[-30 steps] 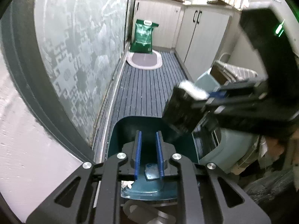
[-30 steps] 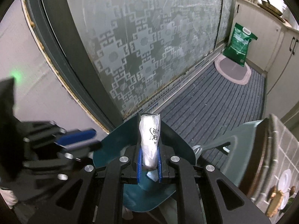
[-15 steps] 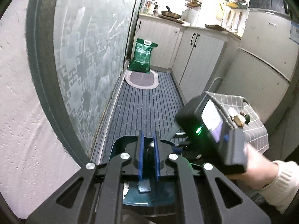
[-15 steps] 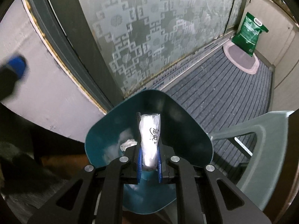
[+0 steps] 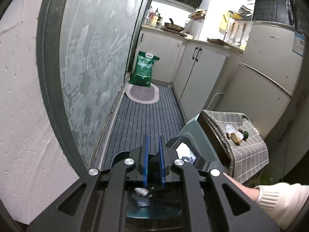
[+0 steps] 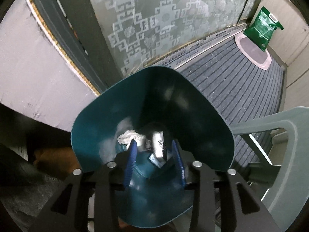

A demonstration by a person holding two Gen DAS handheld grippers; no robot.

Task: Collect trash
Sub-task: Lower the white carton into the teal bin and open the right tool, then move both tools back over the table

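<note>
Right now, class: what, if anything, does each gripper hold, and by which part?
Nothing: the right gripper is opening, silver wrapper loose between; the left gripper is shut, empty.

Two wrist fisheyes, both close above the teal bin (image 6: 202,119).

The right gripper (image 6: 154,150), which a second ago pinched the silver wrapper (image 6: 158,145) upright above the teal bin (image 6: 212,123), has dropped deep into the bin's mouth, and its jaws are opening, with the wrapper now tilted loose between the blue pads. The left gripper (image 5: 154,150) has lifted and tipped up, so more of the kitchen shows beyond it, and its jaws have narrowed a little.
</note>
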